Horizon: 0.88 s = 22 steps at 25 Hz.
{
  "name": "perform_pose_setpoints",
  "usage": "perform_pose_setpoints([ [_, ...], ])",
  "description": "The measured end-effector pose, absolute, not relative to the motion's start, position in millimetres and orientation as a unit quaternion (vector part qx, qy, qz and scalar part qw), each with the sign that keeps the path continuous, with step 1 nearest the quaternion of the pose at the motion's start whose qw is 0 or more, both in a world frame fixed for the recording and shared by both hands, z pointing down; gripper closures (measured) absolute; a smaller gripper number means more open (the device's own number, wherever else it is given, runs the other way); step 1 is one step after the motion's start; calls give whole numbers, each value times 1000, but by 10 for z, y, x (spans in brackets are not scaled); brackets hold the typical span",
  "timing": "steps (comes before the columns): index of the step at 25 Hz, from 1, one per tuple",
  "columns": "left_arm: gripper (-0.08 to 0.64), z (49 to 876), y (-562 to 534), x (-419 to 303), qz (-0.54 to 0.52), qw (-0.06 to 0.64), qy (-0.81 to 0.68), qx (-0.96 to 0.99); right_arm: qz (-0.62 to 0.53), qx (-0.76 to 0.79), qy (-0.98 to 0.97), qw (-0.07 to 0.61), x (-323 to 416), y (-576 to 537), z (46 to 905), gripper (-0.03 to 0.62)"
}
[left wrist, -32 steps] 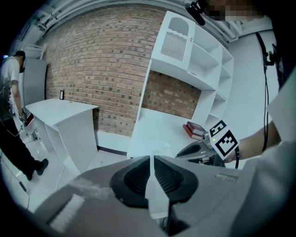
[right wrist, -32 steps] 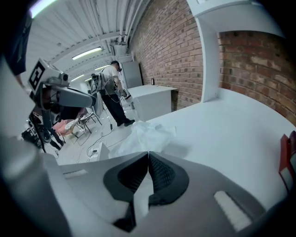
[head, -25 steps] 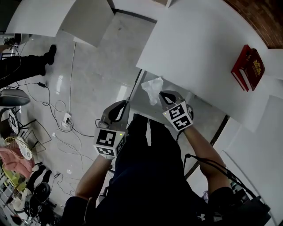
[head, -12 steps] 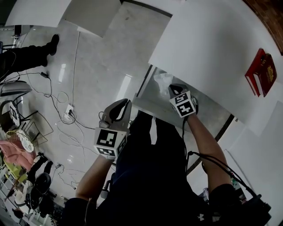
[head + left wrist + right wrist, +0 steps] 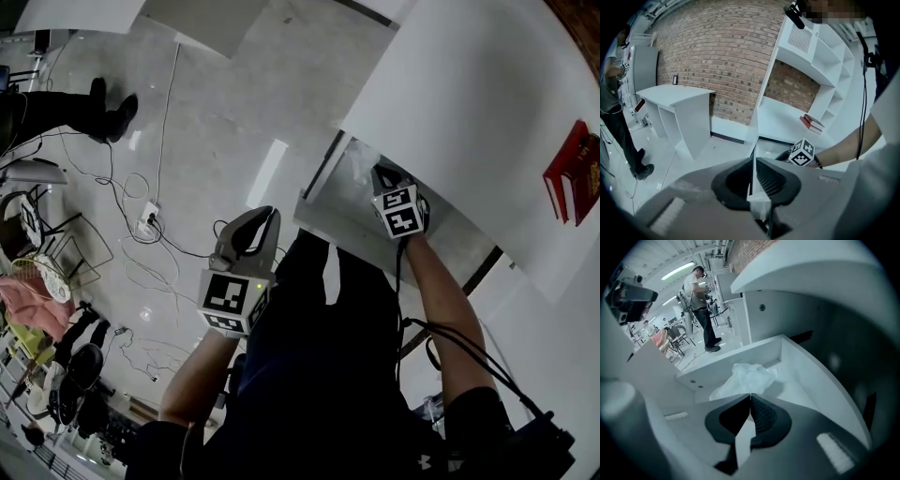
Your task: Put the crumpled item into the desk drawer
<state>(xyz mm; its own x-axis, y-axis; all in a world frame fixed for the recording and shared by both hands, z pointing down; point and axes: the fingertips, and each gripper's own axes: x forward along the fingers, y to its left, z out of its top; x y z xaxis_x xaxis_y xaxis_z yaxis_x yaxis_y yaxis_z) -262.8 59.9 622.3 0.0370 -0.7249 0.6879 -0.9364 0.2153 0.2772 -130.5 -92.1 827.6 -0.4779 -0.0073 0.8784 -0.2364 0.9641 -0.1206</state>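
The crumpled white item (image 5: 747, 377) lies low inside the open white desk drawer (image 5: 820, 380), its near end pinched in my right gripper (image 5: 750, 397), which is shut on it. In the head view that right gripper (image 5: 382, 174) reaches down into the drawer (image 5: 323, 223) under the desk top (image 5: 469, 103); the item is only a dim pale patch (image 5: 360, 165) there. My left gripper (image 5: 270, 217) hangs shut and empty over the floor, left of the drawer front. In the left gripper view its jaws (image 5: 751, 161) meet, with the drawer edge beyond them.
Red books (image 5: 574, 178) lie on the desk's right side. Cables (image 5: 141, 225) run over the floor at the left, near a standing person (image 5: 56, 108). A second white desk (image 5: 677, 101) and a white shelf unit (image 5: 820, 61) stand before the brick wall.
My right gripper has sunk with the crumpled item from above the drawer's front into the drawer, under the desk top. The left gripper has dropped a little.
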Motion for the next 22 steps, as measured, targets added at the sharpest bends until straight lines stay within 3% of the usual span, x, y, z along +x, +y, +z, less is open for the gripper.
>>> perform_pose_setpoints([
  [11,529,6332,700,-2623,141,392,-677,606,127,92,-842,516,-1253,-934,8514,570],
  [16,529,6292,682,-2647,137,386,-678,611,134,98,-842,514,-1246,-901,8463,464],
  [22,529,6065,512,-2615,128,366,-673,630,129,100,-850,501,-1169,-784,8076,459],
])
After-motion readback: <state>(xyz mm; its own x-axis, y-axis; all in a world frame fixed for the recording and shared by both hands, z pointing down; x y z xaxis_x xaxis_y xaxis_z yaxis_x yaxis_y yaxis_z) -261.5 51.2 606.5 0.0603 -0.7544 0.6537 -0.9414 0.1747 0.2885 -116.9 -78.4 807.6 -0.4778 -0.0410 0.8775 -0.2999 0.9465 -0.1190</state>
